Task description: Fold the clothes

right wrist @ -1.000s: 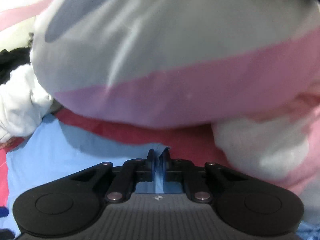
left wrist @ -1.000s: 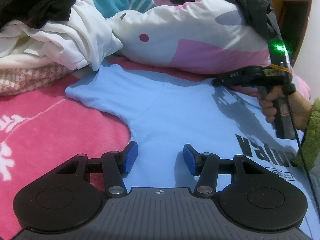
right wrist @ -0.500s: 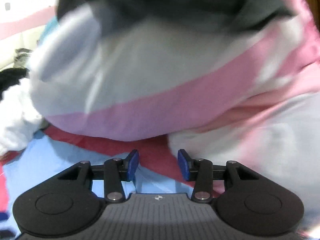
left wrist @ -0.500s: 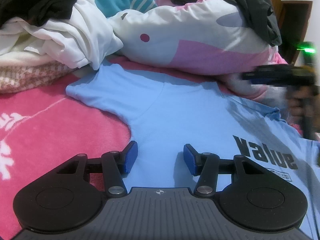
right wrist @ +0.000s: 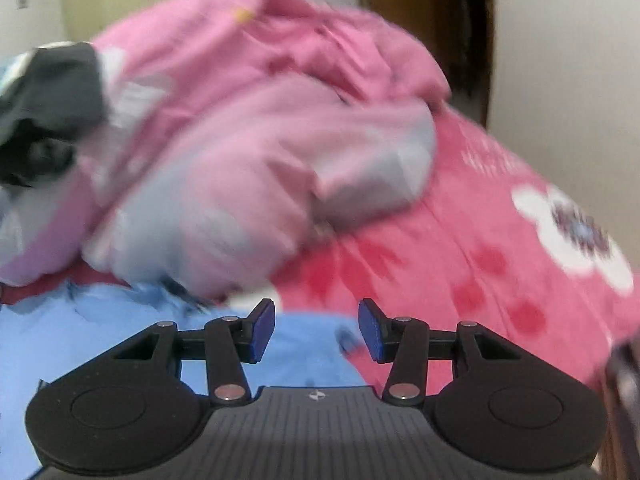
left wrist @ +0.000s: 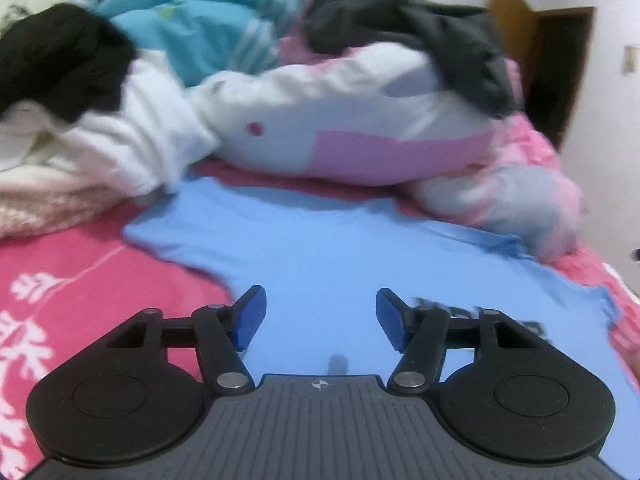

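Note:
A light blue T-shirt (left wrist: 320, 248) with black lettering lies spread flat on the pink bed cover. My left gripper (left wrist: 320, 316) hovers over the shirt's near part; its jaws are opening and nothing is between them. In the right wrist view the shirt's right edge (right wrist: 100, 340) shows at the lower left. Over that edge, where blue cloth meets the pink cover, my right gripper (right wrist: 316, 326) stands open and holds nothing. Both views are blurred by motion.
A pink bed cover (left wrist: 80, 280) with white flowers lies under the shirt. Behind it sit a white and pink pillow (left wrist: 340, 132), a dark garment (left wrist: 420, 44), a pile of white and black clothes (left wrist: 80, 100) and a pink quilt (right wrist: 260, 128). A brown door (right wrist: 424, 12) stands beyond.
The right gripper let go of the shirt's edge, opened, and swung far to the right, leaving the left wrist view. The left gripper rose a little and its jaws widened.

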A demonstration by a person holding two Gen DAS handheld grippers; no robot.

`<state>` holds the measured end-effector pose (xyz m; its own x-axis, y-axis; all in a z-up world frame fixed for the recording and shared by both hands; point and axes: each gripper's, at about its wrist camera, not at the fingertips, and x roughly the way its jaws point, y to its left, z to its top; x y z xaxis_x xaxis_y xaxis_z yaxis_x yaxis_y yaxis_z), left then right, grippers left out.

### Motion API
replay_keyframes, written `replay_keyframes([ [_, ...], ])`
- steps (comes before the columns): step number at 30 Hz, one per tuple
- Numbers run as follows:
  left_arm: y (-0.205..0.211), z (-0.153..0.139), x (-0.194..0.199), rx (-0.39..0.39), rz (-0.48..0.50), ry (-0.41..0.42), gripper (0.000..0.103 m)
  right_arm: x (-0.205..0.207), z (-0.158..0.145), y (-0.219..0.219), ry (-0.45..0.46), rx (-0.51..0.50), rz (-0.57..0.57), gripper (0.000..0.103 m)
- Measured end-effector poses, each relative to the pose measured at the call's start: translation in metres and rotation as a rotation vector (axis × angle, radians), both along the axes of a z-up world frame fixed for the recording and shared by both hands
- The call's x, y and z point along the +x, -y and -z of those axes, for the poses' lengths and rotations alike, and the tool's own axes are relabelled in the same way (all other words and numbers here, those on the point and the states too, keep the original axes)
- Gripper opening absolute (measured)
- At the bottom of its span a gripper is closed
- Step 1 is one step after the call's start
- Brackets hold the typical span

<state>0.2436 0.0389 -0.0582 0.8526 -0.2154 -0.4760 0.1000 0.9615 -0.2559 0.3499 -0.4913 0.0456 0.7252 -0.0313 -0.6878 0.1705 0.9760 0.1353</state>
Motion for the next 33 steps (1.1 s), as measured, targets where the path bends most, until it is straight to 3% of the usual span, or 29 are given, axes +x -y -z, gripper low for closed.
replay_keyframes([
  [3, 0.018, 0.012, 0.005, 0.013, 0.067, -0.052, 0.061, 0.009, 0.022, 0.006, -0.041, 0.063, -0.015, 0.042],
  [5, 0.029, 0.024, 0.011, 0.048, 0.084, -0.098, 0.061, 0.019, 0.031, -0.003, -0.050, 0.083, -0.077, 0.039],
  [7, 0.034, 0.032, 0.015, 0.075, 0.082, -0.117, 0.061, 0.035, 0.038, -0.025, -0.051, 0.075, -0.156, 0.029],
  [13, 0.031, 0.036, 0.016, 0.066, 0.079, -0.112, 0.061, 0.077, 0.060, -0.093, -0.075, -0.021, -0.360, 0.022],
  [22, 0.032, 0.036, 0.016, 0.067, 0.088, -0.108, 0.063, 0.103, 0.077, -0.131, -0.052, -0.231, -0.484, 0.022],
  [26, 0.033, 0.036, 0.016, 0.065, 0.092, -0.106, 0.065, 0.102, 0.076, -0.114, -0.056, -0.262, -0.518, 0.029],
  [28, 0.033, 0.036, 0.016, 0.066, 0.092, -0.106, 0.065, 0.102, 0.077, -0.106, -0.049, -0.259, -0.548, 0.050],
  [33, 0.035, 0.037, 0.016, 0.071, 0.094, -0.102, 0.067, 0.105, 0.090, -0.102, -0.076, -0.340, -0.610, 0.054],
])
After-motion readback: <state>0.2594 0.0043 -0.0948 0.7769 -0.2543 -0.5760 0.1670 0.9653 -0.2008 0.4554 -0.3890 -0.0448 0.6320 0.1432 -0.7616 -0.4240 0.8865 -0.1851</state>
